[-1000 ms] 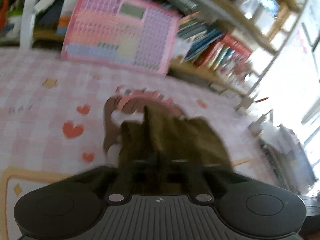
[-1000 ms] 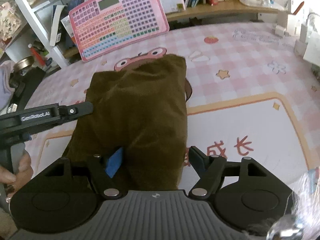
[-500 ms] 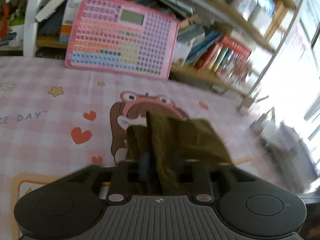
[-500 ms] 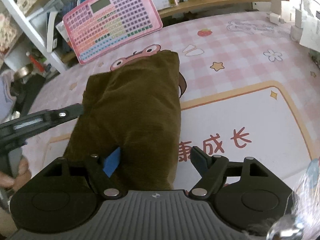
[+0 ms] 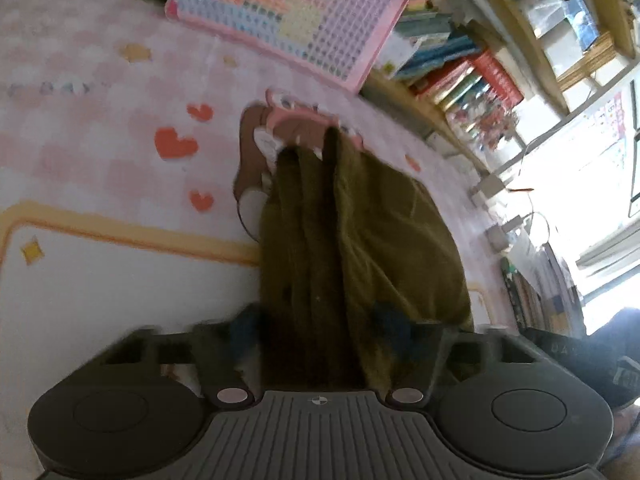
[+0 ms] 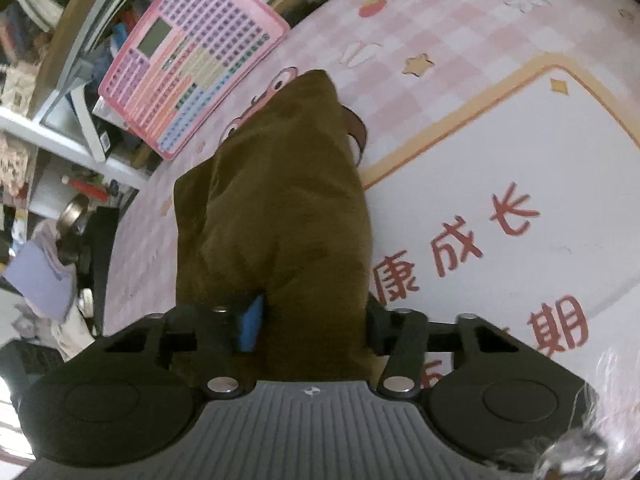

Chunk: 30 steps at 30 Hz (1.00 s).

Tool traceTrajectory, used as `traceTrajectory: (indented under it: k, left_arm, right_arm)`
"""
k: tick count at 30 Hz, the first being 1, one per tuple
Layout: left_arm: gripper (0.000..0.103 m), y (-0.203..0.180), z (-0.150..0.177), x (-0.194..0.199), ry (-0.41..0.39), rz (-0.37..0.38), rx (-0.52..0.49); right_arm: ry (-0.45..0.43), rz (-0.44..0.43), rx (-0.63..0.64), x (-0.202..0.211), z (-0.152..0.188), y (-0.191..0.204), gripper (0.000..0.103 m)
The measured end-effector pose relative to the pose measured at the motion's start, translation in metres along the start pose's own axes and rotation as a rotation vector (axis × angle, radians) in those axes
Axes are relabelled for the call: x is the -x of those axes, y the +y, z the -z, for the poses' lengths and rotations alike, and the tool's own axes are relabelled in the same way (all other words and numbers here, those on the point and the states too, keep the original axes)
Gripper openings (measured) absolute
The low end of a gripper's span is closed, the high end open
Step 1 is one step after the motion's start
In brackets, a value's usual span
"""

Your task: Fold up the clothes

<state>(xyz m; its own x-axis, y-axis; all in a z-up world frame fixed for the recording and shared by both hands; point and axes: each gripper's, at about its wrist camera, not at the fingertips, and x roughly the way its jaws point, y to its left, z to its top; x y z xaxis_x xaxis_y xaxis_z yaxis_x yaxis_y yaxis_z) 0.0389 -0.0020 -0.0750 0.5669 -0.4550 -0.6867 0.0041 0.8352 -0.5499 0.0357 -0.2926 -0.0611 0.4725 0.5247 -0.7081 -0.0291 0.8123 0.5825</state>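
Note:
A brown-olive garment (image 5: 360, 220) lies folded in a long strip on the pink checked play mat (image 5: 100, 280). My left gripper (image 5: 316, 320) stands open over its near end, with the cloth lying loose between the spread fingers. In the right wrist view the same garment (image 6: 280, 200) runs away from me across the mat (image 6: 500, 140). My right gripper (image 6: 314, 320) has its jaws pressed in on both sides of the cloth's near end, the blue pad (image 6: 250, 320) against its left edge. The near end of the cloth is hidden under both gripper bodies.
A pink toy keyboard board (image 5: 288, 16) leans at the mat's far edge, also seen from the right wrist (image 6: 188, 68). Bookshelves (image 5: 460, 76) stand behind it. Clutter and a white shelf frame (image 6: 80, 136) lie off the mat's left side.
My left gripper's fingers have spread apart and let go of the cloth. My right gripper's jaws have narrowed onto the garment, and both cameras have tilted.

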Motion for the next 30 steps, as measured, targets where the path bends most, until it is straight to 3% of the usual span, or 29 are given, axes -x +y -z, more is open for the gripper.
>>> traceTrajectory:
  k: [2, 4, 8, 15, 19, 22, 24, 25, 28, 30]
  left_arm:
    - [0.033, -0.010, 0.002, 0.005, -0.023, -0.017, -0.045]
    - [0.028, -0.028, 0.006, 0.016, -0.071, -0.035, -0.130]
    - [0.028, -0.047, 0.013, 0.028, -0.109, -0.056, -0.232]
    - [0.036, -0.033, 0.014, 0.019, -0.021, -0.036, -0.176]
    - [0.048, -0.015, 0.007, 0.009, 0.035, 0.008, -0.091]
    - [0.051, -0.007, 0.004, 0.001, 0.067, 0.038, -0.041]
    - [0.052, -0.006, 0.005, -0.002, 0.069, 0.058, -0.027]
    - [0.052, -0.007, 0.005, -0.004, 0.068, 0.060, -0.028]
    - [0.044, -0.012, 0.005, -0.004, 0.060, 0.055, -0.041]
    - [0.032, -0.017, 0.006, 0.001, 0.039, 0.051, -0.064]
  right_arm:
    - [-0.030, 0.020, 0.101, 0.004, 0.003, 0.013, 0.028]
    - [-0.060, 0.041, 0.202, 0.007, 0.006, 0.025, 0.026]
    - [-0.132, 0.057, 0.323, 0.019, 0.015, 0.037, 0.025]
    - [-0.048, 0.048, 0.198, 0.013, 0.014, 0.015, 0.028]
    - [-0.015, 0.041, 0.095, 0.007, 0.010, 0.001, 0.046]
    - [0.007, 0.004, -0.038, 0.001, 0.005, -0.016, 0.052]
    - [0.006, -0.020, -0.087, -0.001, 0.004, -0.022, 0.051]
    - [0.015, -0.024, -0.081, -0.003, 0.004, -0.021, 0.044]
    - [0.016, -0.018, -0.043, -0.006, 0.005, -0.012, 0.032]
    - [-0.005, 0.012, 0.039, -0.004, 0.006, 0.000, 0.028]
